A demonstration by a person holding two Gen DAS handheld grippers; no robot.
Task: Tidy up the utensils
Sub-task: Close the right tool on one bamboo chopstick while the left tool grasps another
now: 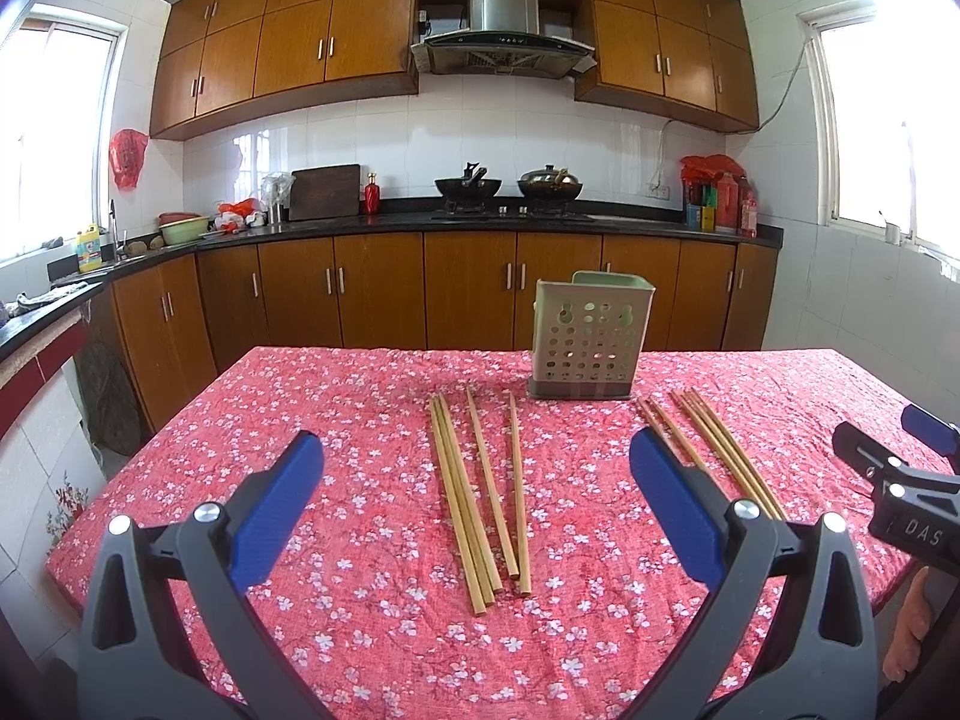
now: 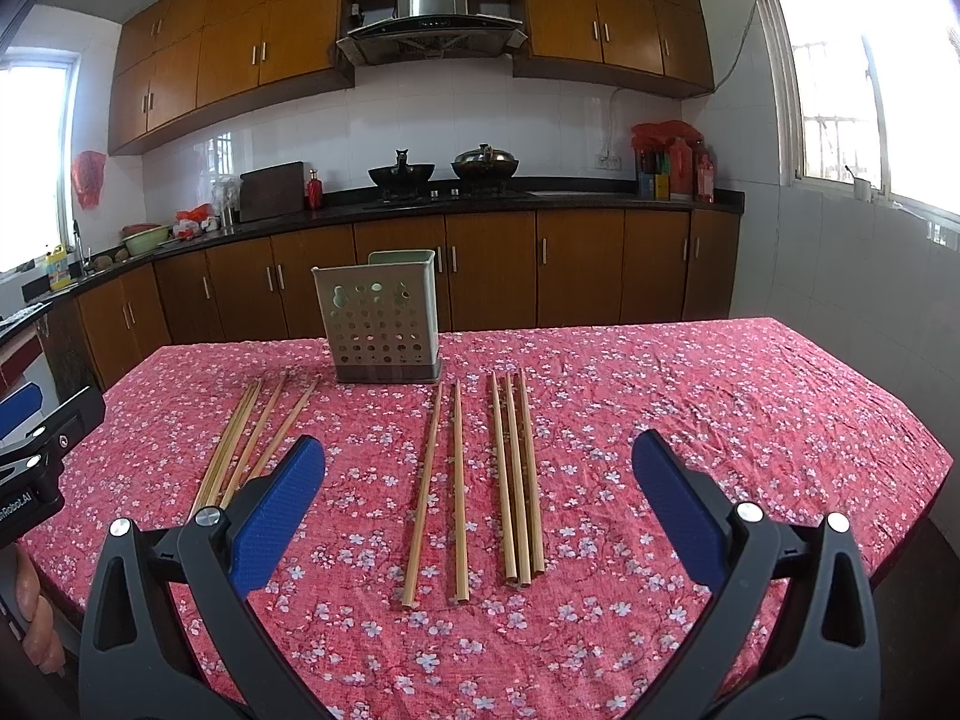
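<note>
Two groups of bamboo chopsticks lie on the red flowered tablecloth. The left group [image 1: 474, 492] lies between the fingers of my left gripper [image 1: 477, 462], which is open and empty above the near table edge. The right group [image 2: 480, 480] lies ahead of my right gripper [image 2: 479, 465], also open and empty. A pale green perforated utensil holder [image 1: 591, 339] stands upright behind the chopsticks, at the table's far middle; the right wrist view shows the holder [image 2: 381, 318] too. The right group [image 1: 714, 450] is partly hidden behind a left fingertip.
The table [image 1: 300, 408] ends close in front of both grippers. The right gripper's body [image 1: 900, 480] and a hand [image 1: 909, 630] show at the right edge. Brown kitchen cabinets [image 1: 384, 294] and a black counter with woks [image 1: 510, 186] run behind the table.
</note>
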